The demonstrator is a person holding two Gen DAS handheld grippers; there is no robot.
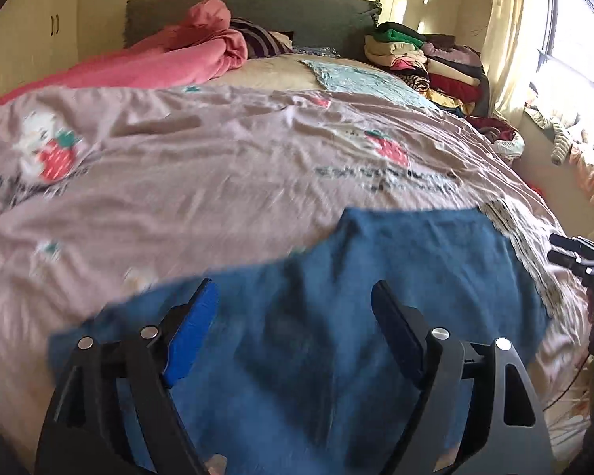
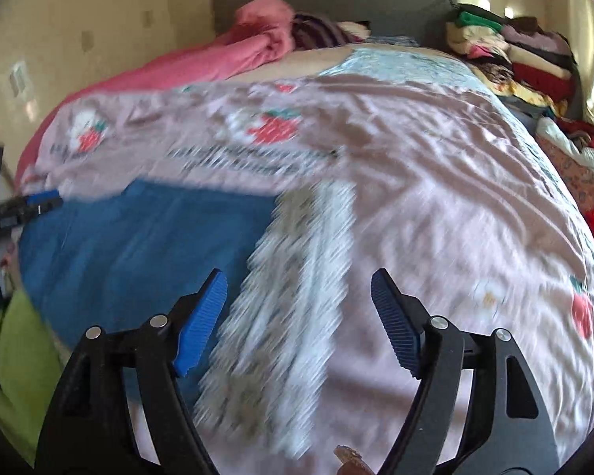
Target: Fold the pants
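A home bedroom: a wide bed (image 1: 225, 166) under a pink strawberry-print cover, a grey headboard (image 1: 257, 12) behind it, stacked folded clothes (image 1: 427, 63) at the bed's far right corner, a curtained window (image 1: 574, 59) beside them, and cupboard doors (image 1: 23, 43) left of the headboard.

Strawberry-print bedspread (image 1: 225, 166), stacked clothes (image 1: 423, 63)

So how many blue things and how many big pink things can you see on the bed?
Blue: 1, the blue pants
Pink: 2, the pink strawberry cover and the pink blanket
Total: 3
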